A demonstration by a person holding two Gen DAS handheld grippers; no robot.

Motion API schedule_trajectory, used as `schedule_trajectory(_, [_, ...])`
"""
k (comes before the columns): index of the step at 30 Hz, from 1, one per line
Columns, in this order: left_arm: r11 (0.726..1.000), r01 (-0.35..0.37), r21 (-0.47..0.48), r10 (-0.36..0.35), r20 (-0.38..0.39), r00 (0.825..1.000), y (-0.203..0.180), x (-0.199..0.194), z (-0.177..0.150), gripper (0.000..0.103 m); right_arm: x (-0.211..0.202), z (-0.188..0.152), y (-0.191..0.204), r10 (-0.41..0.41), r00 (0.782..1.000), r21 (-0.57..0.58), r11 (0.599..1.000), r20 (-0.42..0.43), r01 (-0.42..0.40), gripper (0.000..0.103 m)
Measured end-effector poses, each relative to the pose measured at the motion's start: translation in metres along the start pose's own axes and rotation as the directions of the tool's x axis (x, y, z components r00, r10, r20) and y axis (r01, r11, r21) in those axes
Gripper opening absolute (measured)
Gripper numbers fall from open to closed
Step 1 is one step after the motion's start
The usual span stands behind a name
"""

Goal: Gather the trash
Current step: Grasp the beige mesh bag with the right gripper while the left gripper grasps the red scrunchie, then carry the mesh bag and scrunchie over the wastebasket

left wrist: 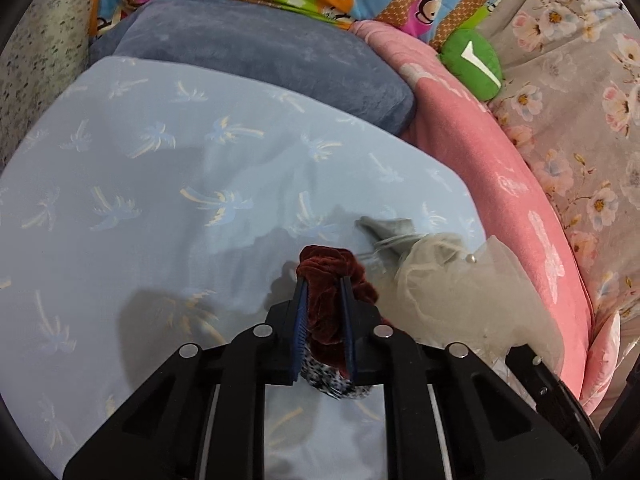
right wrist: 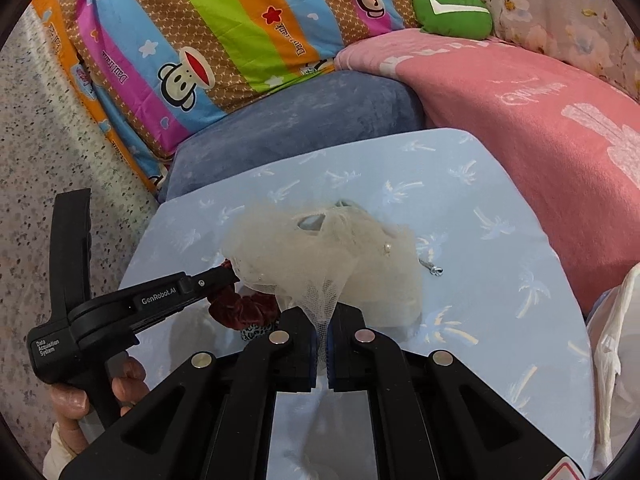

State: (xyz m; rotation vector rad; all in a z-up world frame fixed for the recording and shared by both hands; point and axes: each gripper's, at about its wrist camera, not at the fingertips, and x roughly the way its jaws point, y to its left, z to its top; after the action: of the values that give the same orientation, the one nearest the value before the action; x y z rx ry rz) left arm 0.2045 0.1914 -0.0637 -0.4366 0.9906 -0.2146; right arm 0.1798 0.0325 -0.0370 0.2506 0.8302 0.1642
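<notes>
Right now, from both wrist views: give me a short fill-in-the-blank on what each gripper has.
1. The left gripper is shut on a dark red ____.
2. The right gripper pinches a cream ____ fabric piece.
3. Both items hang over a light ____ sheet printed with palm trees.

Missing words: scrunchie; mesh; blue

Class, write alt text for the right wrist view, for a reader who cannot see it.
The right hand-held gripper pinches a cream mesh hair piece above a pale blue sheet. Beside it the left hand-held gripper holds a dark red scrunchie. A small metal hair clip lies on the sheet.
</notes>
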Motion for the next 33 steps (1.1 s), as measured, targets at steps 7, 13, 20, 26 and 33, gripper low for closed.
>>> schedule_trajectory(7, [0.996, 0.036, 0.081, -0.041, 0.055, 0.998, -0.036, -0.032, -0.001, 0.015, -0.056, 0.012, -0.001, 0.012, 0.995, 0.008, 1.000, 0.096, -0.013, 0.003])
schedule_trajectory(13, [0.984, 0.080, 0.161, -0.095, 0.089, 0.992, -0.077, -0.057, -0.008, 0.015, -0.102, 0.016, -0.014, 0.000, 0.986, 0.027, 1.000, 0.168, -0.004, 0.003])
schedule_trajectory(20, [0.961, 0.117, 0.250, -0.145, 0.096, 0.985, -0.120, -0.070, -0.023, 0.015, -0.145, 0.013, -0.044, -0.032, 0.973, 0.070, 0.997, 0.228, 0.016, 0.003])
schedule_trajectory(26, [0.937, 0.140, 0.320, -0.173, 0.076, 0.982, -0.159, -0.070, -0.044, 0.015, -0.176, 0.006, -0.075, -0.064, 0.962, 0.116, 0.993, 0.264, 0.035, 0.003])
schedule_trajectory(33, [0.902, 0.168, 0.398, -0.202, 0.045, 0.978, -0.202, -0.069, -0.067, 0.015, -0.208, -0.005, -0.118, -0.112, 0.949, 0.177, 0.982, 0.295, 0.061, 0.003])
